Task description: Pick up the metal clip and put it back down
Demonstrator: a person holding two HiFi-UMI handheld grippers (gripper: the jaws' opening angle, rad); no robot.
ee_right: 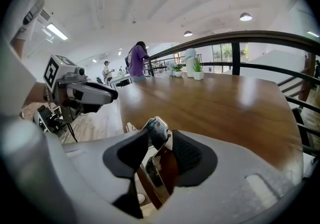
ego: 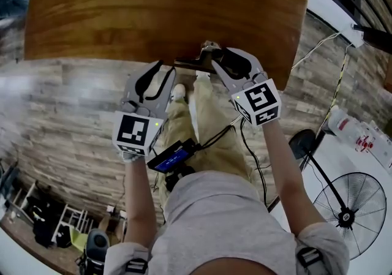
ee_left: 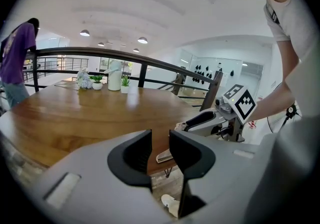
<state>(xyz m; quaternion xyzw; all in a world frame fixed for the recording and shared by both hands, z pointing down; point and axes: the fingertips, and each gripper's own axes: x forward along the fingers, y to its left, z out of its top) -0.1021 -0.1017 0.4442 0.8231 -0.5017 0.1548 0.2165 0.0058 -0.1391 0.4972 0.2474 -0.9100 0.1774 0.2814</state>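
At left, off the near edge of the wooden table, the left gripper has its jaws spread with nothing between them. Farther right, the right gripper pinches the metal clip at the table's near edge, with a pad pressed on each face. The clip is bare polished metal, mirror-bright and reflecting the brown wood, a long flat strip whose rounded, bent tip stands above the pads.
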